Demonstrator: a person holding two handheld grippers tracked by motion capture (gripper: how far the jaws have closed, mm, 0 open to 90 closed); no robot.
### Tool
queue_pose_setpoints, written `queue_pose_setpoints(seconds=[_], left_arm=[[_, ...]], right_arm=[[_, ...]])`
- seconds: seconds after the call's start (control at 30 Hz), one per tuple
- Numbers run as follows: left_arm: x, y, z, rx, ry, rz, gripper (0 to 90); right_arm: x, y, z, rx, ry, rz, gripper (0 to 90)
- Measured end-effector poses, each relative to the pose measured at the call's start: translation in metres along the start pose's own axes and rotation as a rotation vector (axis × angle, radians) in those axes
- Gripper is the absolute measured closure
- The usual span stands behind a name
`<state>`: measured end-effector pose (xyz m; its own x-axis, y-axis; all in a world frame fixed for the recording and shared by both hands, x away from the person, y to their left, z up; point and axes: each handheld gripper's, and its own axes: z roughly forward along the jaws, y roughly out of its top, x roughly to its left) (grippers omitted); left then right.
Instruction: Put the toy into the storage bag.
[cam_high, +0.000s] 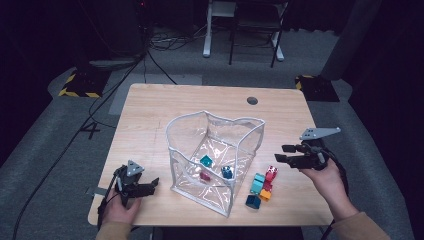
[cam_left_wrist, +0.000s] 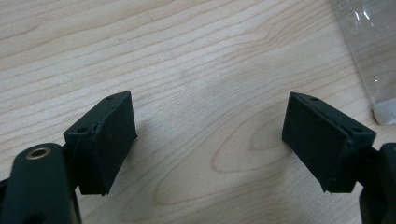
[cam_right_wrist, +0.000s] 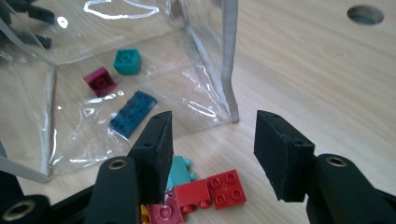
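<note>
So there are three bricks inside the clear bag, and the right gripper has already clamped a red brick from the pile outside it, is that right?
Not quite. The right gripper holds nothing: in the right gripper view its jaws stand open above the red brick. The clear bag does hold three bricks.

The clear bag (cam_high: 215, 155) stands open-topped in the middle of the tabletop (cam_high: 150, 115), its upright walls blocking any straight path across from one side to the other. Behind it, the far half of the tabletop is bare wood, broken by just a small round hole (cam_high: 252, 100) near the far edge. To the left, there is open wood between the bag and the left gripper (cam_high: 150, 186), whose jaws stand wide apart over bare surface. On the right, a huddle of loose bricks (cam_high: 262, 187) lies just beside the bag's near right corner, narrowing the room there. The right gripper (cam_high: 282, 152) hangs above them with jaws apart, the bag's seam (cam_right_wrist: 229, 60) rising close ahead.
</note>
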<state>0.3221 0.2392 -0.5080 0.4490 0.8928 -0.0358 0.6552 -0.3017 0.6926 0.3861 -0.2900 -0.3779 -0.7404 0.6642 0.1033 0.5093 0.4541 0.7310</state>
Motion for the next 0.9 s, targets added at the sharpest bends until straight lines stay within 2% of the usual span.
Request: queue_pose_setpoints(seconds=[0.4, 0.57, 0.73, 0.9], left_arm=[[0.0, 0.0, 0.0, 0.0, 0.0, 0.0, 17.9], [0.0, 0.0, 0.0, 0.0, 0.0, 0.0, 17.9], [0.0, 0.0, 0.0, 0.0, 0.0, 0.0, 17.9], [0.0, 0.0, 0.0, 0.0, 0.0, 0.0, 17.9]], right_arm=[[-0.012, -0.033, 0.038, 0.083, 0.0, 0.065, 47.9], [-0.014, -0.039, 0.045, 0.105, -0.027, 0.052, 48.3], [-0.025, -0.046, 0.053, 0.141, -0.042, 0.085, 48.3], [-0.028, -0.052, 0.061, 0.166, -0.046, 0.092, 48.6]])
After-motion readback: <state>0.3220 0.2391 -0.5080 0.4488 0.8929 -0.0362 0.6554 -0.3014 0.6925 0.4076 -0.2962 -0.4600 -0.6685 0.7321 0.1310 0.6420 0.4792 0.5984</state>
